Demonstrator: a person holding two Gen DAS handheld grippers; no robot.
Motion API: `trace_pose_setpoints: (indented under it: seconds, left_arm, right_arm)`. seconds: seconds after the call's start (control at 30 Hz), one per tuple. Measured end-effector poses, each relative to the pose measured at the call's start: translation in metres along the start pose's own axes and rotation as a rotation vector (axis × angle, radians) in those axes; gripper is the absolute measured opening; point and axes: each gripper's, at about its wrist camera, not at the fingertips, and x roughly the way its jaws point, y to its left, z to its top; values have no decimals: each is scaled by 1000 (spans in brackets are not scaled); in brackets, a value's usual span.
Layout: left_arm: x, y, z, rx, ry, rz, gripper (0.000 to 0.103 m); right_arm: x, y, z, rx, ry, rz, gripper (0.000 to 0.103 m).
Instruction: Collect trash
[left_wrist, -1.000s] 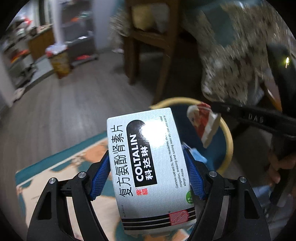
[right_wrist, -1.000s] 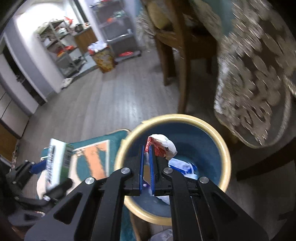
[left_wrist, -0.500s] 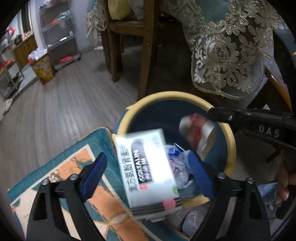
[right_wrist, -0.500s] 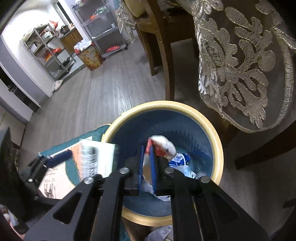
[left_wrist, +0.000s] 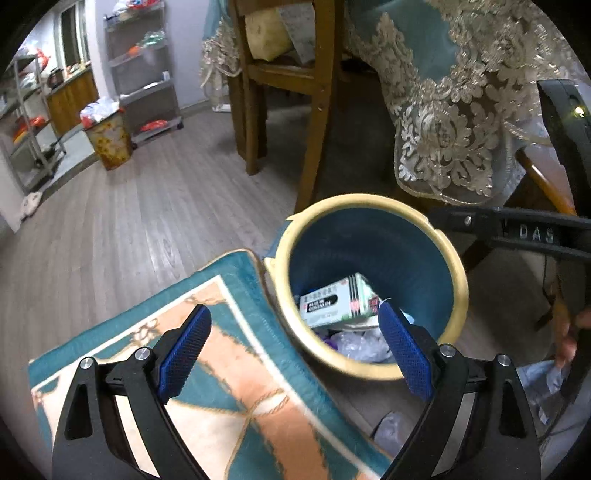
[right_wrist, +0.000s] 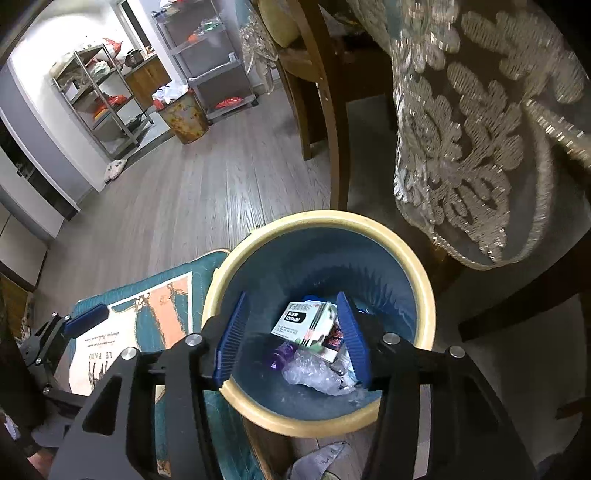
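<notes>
Trash sits inside the blue bin (right_wrist: 321, 258) with the cream rim: a white medicine box (right_wrist: 306, 323) lies tilted on top of crumpled clear plastic (right_wrist: 314, 373), with a red-printed wrapper (right_wrist: 334, 338) tucked just beside it. Right tongs (right_wrist: 291, 339) hang directly over the bin's mouth, jaws opening with nothing pressed between the pads. Left tongs (left_wrist: 295, 354) stand wide apart and empty above the near rim and the edge of the teal-and-orange rug (left_wrist: 236, 387). Both drops look finished (the release step, by my reading). Next comes finding more litter: a pale scrap (right_wrist: 321, 459) lies on the floor just beside the bin's base, so a lowering reach with open tongs seems called for. A chair (left_wrist: 291, 74) and lace tablecloth (left_wrist: 454, 122) crowd the far side.
</notes>
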Motion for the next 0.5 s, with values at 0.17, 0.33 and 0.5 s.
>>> trace_pose_setpoints:
  seconds: [0.17,0.33,0.5]
  left_arm:
    - [-45,8,-14,-10,-43,-19,92]
    - [-98,13,-37,24,-93,-25,93]
    - [-135,17,-69,73,-130,-14,96]
  right_arm:
    - [-37,12,-3,-52,-55,-17,65]
    - [-72,20,-25,-37,-73,-11,73]
    - [-98,25,-56,28,-96,-20,85]
